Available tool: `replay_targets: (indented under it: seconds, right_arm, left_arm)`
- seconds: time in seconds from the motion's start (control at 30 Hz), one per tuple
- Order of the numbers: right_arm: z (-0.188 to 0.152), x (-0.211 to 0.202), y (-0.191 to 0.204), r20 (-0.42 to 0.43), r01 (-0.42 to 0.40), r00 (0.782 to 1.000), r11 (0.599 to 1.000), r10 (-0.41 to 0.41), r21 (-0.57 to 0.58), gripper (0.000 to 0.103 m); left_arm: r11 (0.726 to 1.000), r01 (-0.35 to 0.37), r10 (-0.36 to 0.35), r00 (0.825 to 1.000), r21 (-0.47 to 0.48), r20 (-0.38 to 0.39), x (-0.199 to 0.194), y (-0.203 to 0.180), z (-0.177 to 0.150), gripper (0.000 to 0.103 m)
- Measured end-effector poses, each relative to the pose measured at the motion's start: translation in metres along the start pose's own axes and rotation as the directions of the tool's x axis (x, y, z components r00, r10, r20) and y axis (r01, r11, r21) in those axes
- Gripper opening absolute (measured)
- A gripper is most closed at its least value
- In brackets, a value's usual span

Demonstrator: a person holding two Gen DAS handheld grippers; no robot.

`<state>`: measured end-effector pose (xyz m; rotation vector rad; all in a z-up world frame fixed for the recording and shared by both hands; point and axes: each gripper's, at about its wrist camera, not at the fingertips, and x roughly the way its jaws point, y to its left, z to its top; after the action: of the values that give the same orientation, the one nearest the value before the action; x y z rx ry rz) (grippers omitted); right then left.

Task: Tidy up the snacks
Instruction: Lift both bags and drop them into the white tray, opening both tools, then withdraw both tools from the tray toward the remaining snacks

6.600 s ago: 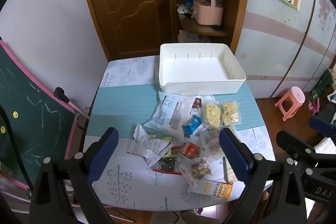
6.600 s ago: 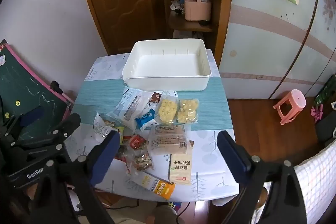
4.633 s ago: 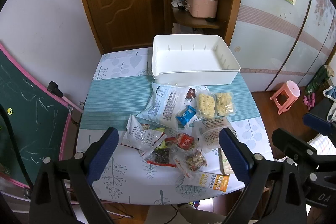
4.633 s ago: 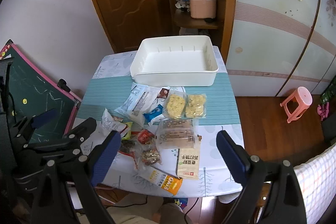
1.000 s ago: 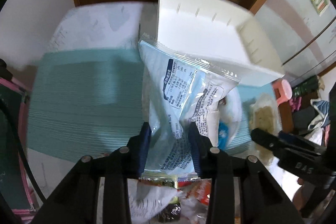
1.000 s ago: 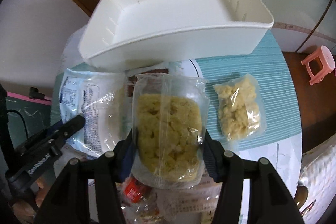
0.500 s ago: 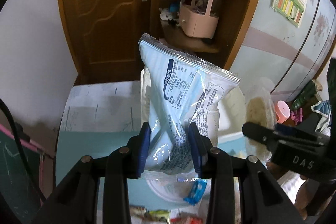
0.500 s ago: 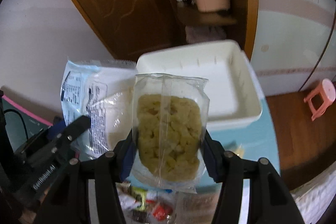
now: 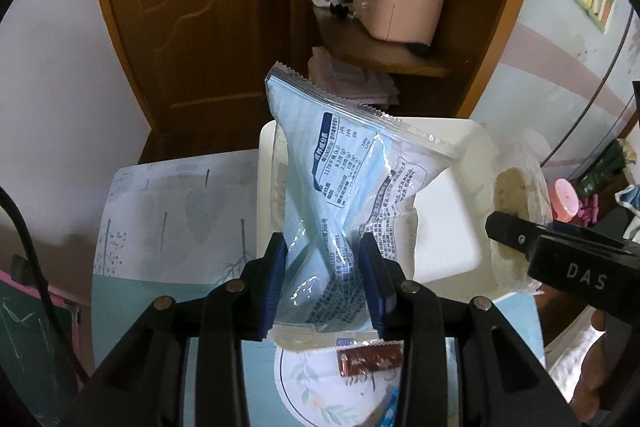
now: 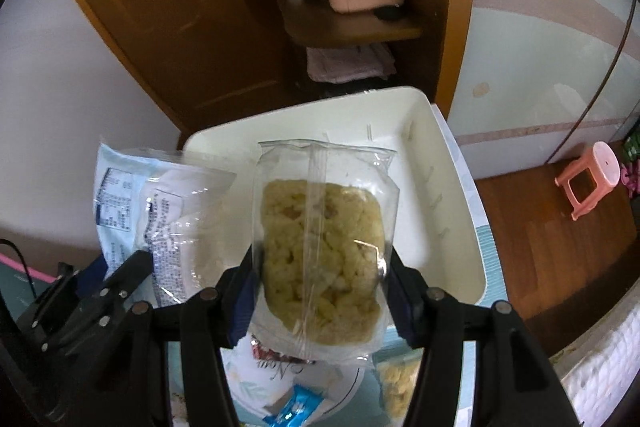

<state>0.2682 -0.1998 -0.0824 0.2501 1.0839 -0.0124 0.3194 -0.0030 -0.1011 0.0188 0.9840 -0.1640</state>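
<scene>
Two tongs (image 9: 325, 283) (image 10: 320, 285), one white bin (image 10: 452, 227), two held snack bags (image 9: 352, 195) (image 10: 320, 251).

Pale-blue packet (image 9: 352, 195), yellow snack in clear bag (image 10: 322, 259), white bin (image 10: 452, 195), pink basket (image 9: 394, 15).

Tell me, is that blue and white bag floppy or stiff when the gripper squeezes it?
Probably floppy: the blue and white bag pinches into a narrow waist where the left gripper clamps it. Its shiny film looks slippery, so it might slide. It stands up above the jaws without drooping, so it seems light.
</scene>
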Motion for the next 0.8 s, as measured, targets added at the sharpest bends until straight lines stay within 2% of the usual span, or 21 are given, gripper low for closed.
replay_targets:
  seconds: [0.13, 0.17, 0.23, 0.27, 0.3, 0.4, 0.6, 0.8]
  right_arm:
    - [0.006, 0.022, -0.007, -0.057, 0.003, 0.998, 1.0, -0.001, 0.03, 0.057]
    - [0.007, 0.025, -0.008, -0.066, 0.001, 0.998, 0.999, 0.002, 0.038, 0.057]
    - [0.007, 0.033, -0.011, -0.081, -0.011, 0.997, 0.999, 0.015, 0.047, 0.058]
    - [0.007, 0.034, -0.012, -0.088, -0.02, 0.996, 0.999, 0.024, 0.05, 0.059]
    - [0.006, 0.034, -0.013, -0.092, -0.028, 0.995, 0.998, 0.033, 0.053, 0.061]
    - [0.003, 0.031, -0.015, -0.085, -0.038, 0.995, 0.998, 0.043, 0.059, 0.069]
    - [-0.003, 0.019, -0.02, -0.055, -0.069, 0.996, 0.994, 0.074, 0.089, 0.069]
    - [-0.01, 0.001, -0.021, -0.023, -0.082, 0.996, 0.995, 0.084, 0.061, 0.069]
  left_arm:
    - [1.0, -0.015, 0.015, 0.999, -0.002, -0.032, 0.018, -0.002, 0.005, 0.042]
    - [1.0, -0.019, 0.019, 0.999, -0.006, -0.036, 0.021, -0.002, 0.006, 0.048]
    - [1.0, -0.022, 0.022, 0.999, -0.014, -0.032, 0.022, -0.002, 0.005, 0.07]
    - [1.0, -0.017, 0.017, 0.999, -0.015, -0.028, 0.022, -0.002, 0.006, 0.085]
    - [1.0, -0.009, 0.008, 1.0, -0.014, -0.02, 0.021, -0.003, 0.006, 0.091]
    - [1.0, -0.006, 0.006, 1.0, 0.0, -0.018, 0.018, -0.006, 0.006, 0.093]
    - [1.0, -0.027, 0.027, 1.0, 0.005, -0.016, 0.009, -0.011, 0.004, 0.097]
    - [0.999, -0.027, 0.026, 1.0, -0.028, -0.006, -0.007, -0.008, -0.002, 0.1]
